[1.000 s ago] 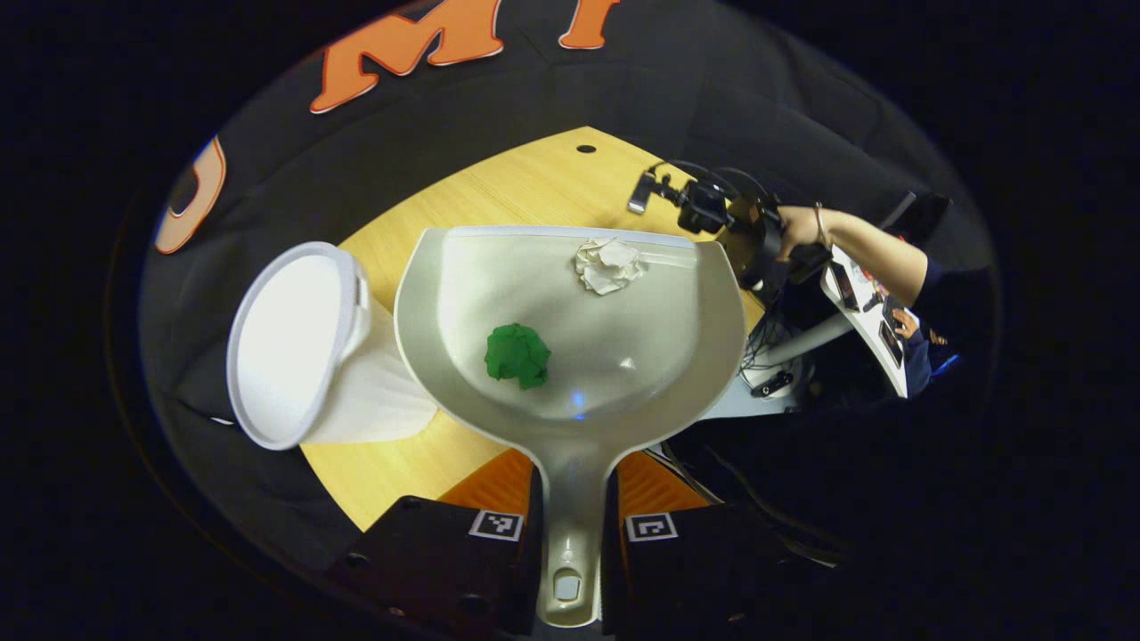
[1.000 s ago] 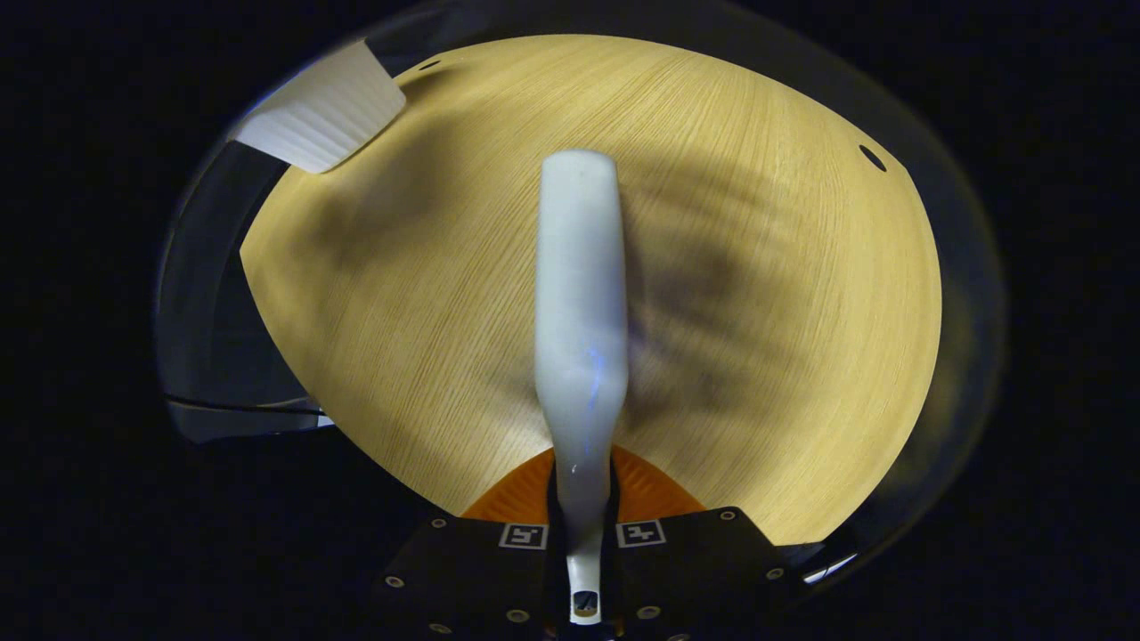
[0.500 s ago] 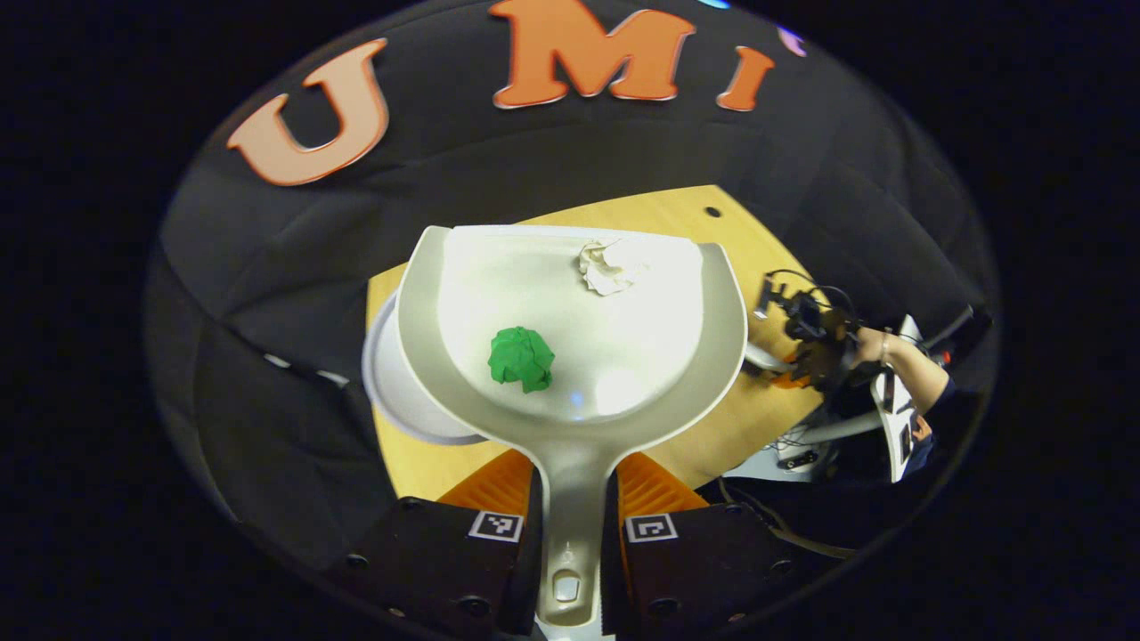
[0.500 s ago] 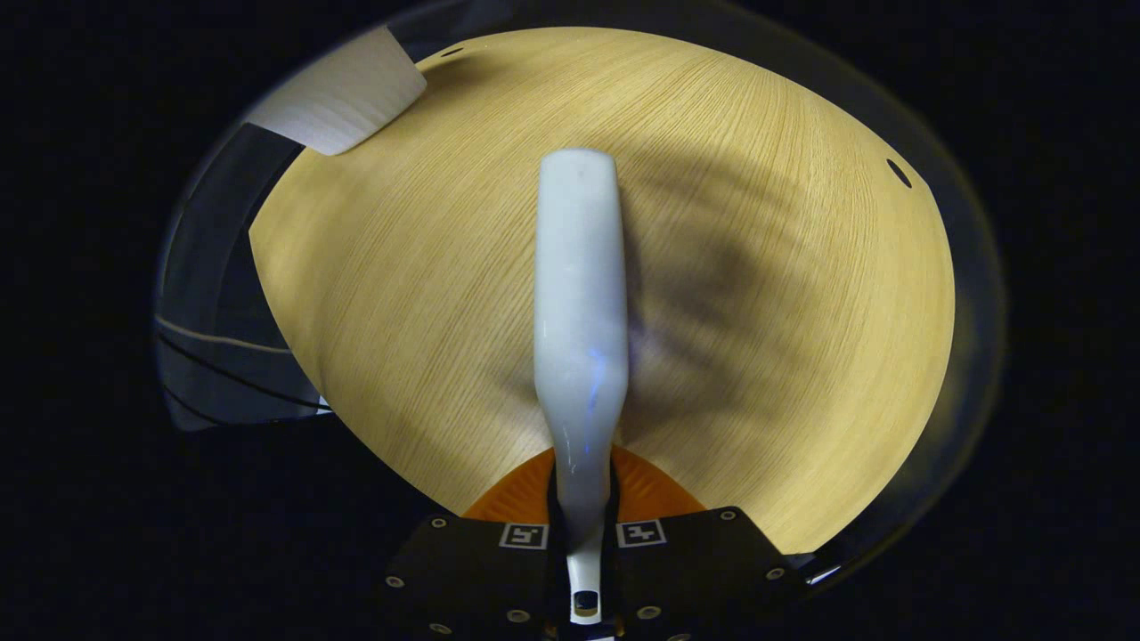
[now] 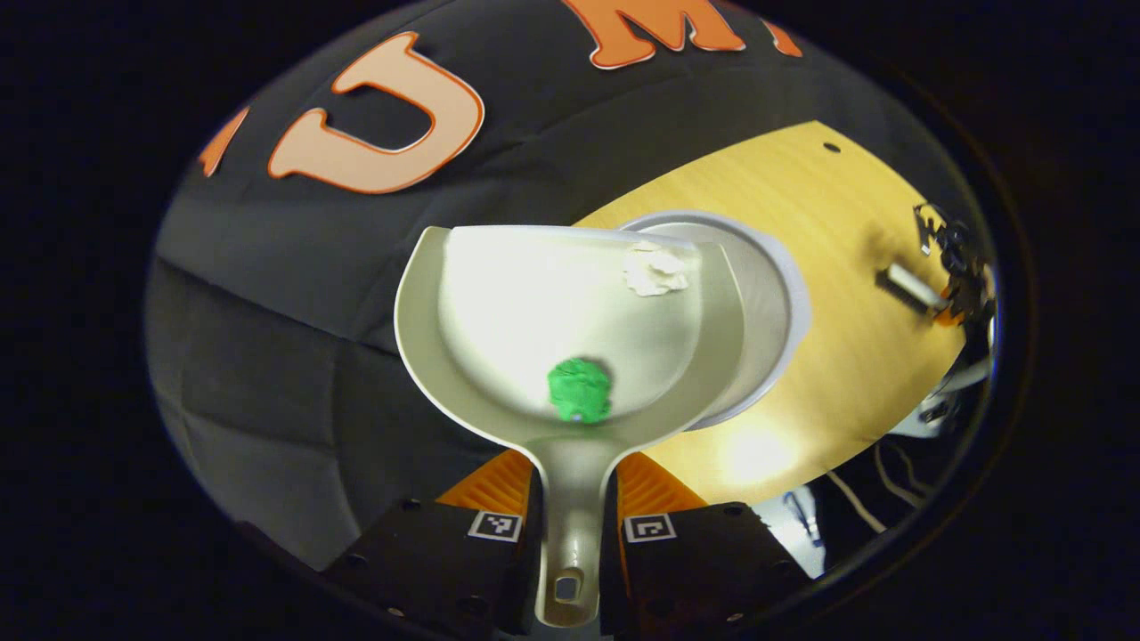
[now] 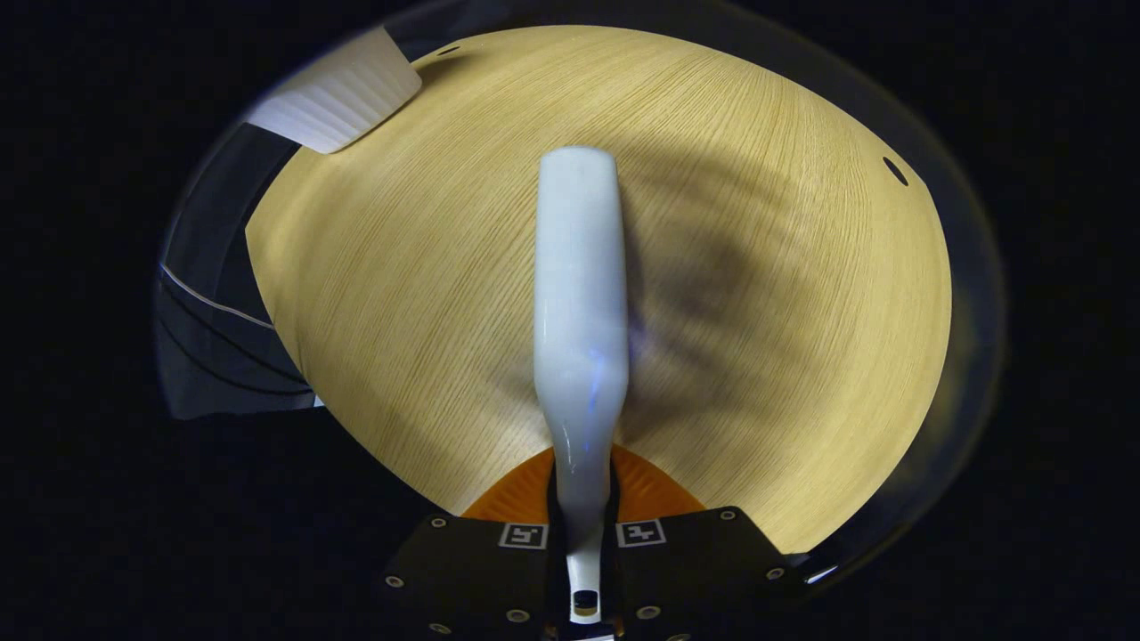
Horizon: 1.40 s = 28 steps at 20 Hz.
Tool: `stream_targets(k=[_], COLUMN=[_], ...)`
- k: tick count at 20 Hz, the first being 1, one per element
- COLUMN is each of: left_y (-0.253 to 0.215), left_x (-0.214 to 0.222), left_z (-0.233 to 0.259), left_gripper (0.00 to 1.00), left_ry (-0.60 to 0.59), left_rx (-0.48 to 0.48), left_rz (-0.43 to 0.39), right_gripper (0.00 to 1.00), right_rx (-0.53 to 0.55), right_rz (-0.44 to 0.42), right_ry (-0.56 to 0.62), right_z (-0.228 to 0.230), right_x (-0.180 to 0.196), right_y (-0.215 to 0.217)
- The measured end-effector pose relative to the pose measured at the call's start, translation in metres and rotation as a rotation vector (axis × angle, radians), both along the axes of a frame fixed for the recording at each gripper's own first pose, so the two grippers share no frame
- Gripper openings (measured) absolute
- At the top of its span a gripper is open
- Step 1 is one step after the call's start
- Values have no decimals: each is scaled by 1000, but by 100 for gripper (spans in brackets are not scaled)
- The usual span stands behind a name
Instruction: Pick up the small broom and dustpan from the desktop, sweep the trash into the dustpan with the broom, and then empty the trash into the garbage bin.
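My left gripper [image 5: 571, 503] is shut on the handle of the pale dustpan [image 5: 499, 356], held up over the white garbage bin [image 5: 773, 294]. A green paper ball [image 5: 579, 389] lies low in the pan near the handle. A white crumpled paper [image 5: 655, 270] sits at the pan's front lip, over the bin's opening. My right gripper [image 6: 583, 507] is shut on the white broom [image 6: 577, 285], which points out over the wooden desktop [image 6: 757, 312]. The right gripper with the broom [image 5: 908, 287] also appears far off in the left gripper view.
The ribbed white side of the bin [image 6: 334, 89] stands at the far left corner of the desktop in the right gripper view. The black cloth wall [image 5: 294, 267] hangs behind the desk. Cables [image 5: 855, 499] hang past the desk's near edge.
The dustpan has swung left so the bin now lies under its right front side. The green ball has slid toward the handle. The broom has hardly moved.
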<state>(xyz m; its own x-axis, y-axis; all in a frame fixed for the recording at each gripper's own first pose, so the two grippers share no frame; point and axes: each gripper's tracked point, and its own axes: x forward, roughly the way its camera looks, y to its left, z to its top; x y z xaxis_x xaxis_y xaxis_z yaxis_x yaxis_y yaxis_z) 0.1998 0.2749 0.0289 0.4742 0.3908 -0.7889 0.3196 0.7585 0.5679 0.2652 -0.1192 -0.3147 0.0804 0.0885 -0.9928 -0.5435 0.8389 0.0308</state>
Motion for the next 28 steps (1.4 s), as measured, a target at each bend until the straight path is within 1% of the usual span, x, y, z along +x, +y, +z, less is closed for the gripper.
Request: stream_targets(k=[2, 6, 9, 10, 11, 12, 14, 17, 20, 24, 26, 28], left_y=[9, 12, 16, 16, 15, 13, 1, -11, -15, -28, -39, -57], left_x=[4, 7, 0, -2, -3, -7, -10, -10, -7, 9, 23, 32], left_z=[3, -5, -10, -13, -15, -20, -36, -44, -40, -21, -7, 3], left_gripper=[27, 28, 27, 27, 27, 27, 27, 27, 27, 27, 27, 27], left_ry=[14, 101, 147, 165, 181, 192, 197, 166, 103, -8, -63, -94], left_rx=[108, 247, 304, 303, 277, 231, 123, -22, -107, -212, -266, -338], left_rz=[-83, -184, -224, -233, -226, -206, -141, -57, -4, 26, 6, -19], right_gripper=[13, 13, 13, 13, 13, 13, 13, 13, 13, 13, 13, 13], right_rx=[11, 21, 21, 24, 24, 25, 32, 41, 37, 34, 38, 46], right_rz=[-18, -31, -45, -49, -52, -55, -67, -89, -83, -79, -83, -83], right_ry=[-3, 0, 1, 4, 5, 6, 12, 23, 39, 46, 44, 43], right_z=[2, 4, 3, 3, 2, 2, 3, 1, 1, 2, 2, 2], right_x=[1, 3, 1, 2, 1, 1, 0, -1, -1, -2, -3, -3], right_y=[-2, -2, -1, -1, -1, -2, -1, -2, -3, -2, -1, -1])
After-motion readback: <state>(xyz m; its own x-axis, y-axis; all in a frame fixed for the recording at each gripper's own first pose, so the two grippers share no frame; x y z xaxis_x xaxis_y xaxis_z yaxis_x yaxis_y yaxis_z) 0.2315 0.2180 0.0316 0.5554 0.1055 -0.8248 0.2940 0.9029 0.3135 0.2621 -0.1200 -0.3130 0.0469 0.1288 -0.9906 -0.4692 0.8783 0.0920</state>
